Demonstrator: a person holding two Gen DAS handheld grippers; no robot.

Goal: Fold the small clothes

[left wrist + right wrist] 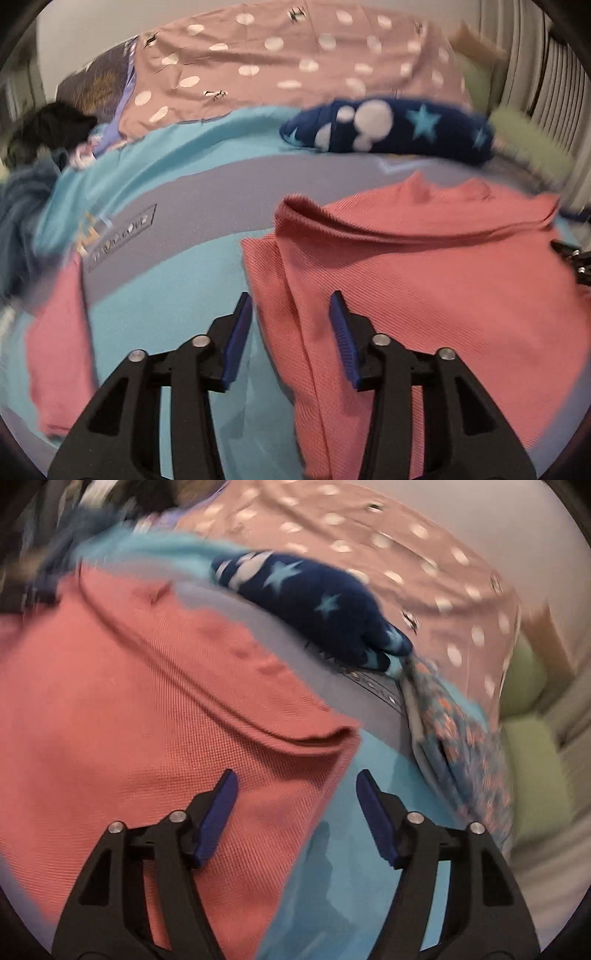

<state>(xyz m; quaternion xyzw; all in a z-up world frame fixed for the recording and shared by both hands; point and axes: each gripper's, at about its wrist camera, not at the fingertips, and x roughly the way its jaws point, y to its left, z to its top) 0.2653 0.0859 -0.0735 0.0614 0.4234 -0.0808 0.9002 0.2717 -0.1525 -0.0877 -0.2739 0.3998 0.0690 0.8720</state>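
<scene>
A coral-pink knit garment [424, 266] lies partly folded on a turquoise and grey bedspread [177, 266]. My left gripper [291, 306] is open, its jaws astride the garment's left folded edge, just above it. In the right wrist view the same pink garment [147, 709] fills the left half. My right gripper [295, 786] is open over the garment's right edge, one finger above the cloth, the other above the bedspread [369, 760]. Neither gripper holds anything.
A second pink piece [59, 354] lies at the left. A navy star-patterned garment [388, 125] [325, 609] lies behind the pink one. A mauve polka-dot sheet [280, 62] covers the back. A floral cloth [454, 716] and green cushions [532, 753] are at the right.
</scene>
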